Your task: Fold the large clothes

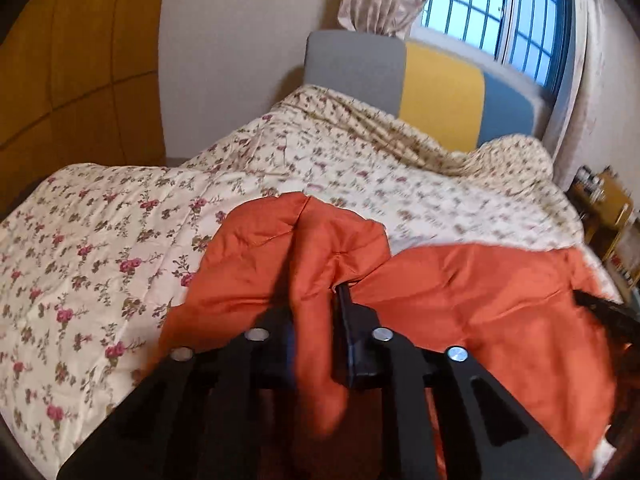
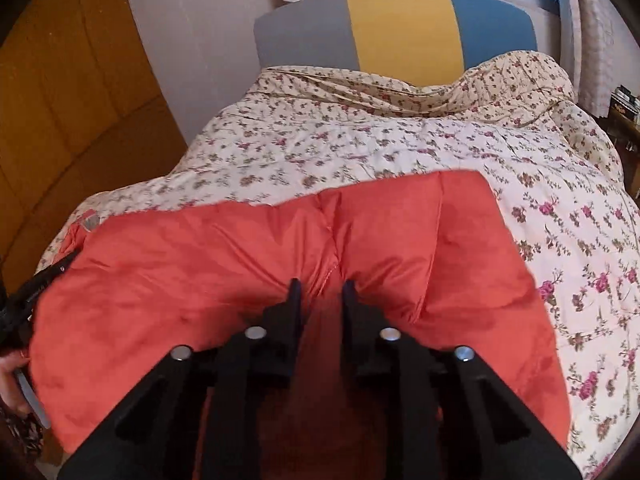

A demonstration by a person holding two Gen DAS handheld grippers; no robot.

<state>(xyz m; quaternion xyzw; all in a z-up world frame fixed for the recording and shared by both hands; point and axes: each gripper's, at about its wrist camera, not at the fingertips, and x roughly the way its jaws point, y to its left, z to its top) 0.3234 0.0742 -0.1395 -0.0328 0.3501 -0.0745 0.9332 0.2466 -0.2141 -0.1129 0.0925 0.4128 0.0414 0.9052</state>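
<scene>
Holding: both grippers grip one orange padded garment [image 2: 224,280] over a bed with a floral quilt [image 2: 360,140].
Left gripper [image 1: 316,300]: jaws drawn close and clamped on a bunched ridge of the garment [image 1: 460,300]; cloth swallows the left-hand jaw and rises beyond the tips in a puckered fold.
Right gripper [image 2: 322,288]: jaws near together, pinching a seam line of the orange cloth that runs straight out ahead of the tips.
Garment: it spreads sideways from each pair of jaws and sags below them, its far edge lying over the quilt [image 1: 100,240] ahead of the tips.
Other tool: at the left edge of the right wrist view the left gripper [image 2: 32,292] shows dark, with a hand [image 2: 14,376] beneath it.
Step, as I judge it: carrying a gripped edge across for a fold.
Doing it well: keep both pinches firm, since this slick padded cloth looks likely to slide out; hold the span between the jaws taut and level so the edge lands straight.
Watch: the left pinch takes a thick wad, so an extra layer may drag along.
Blur: the left wrist view is smeared, so finer detail there is unclear.
</scene>
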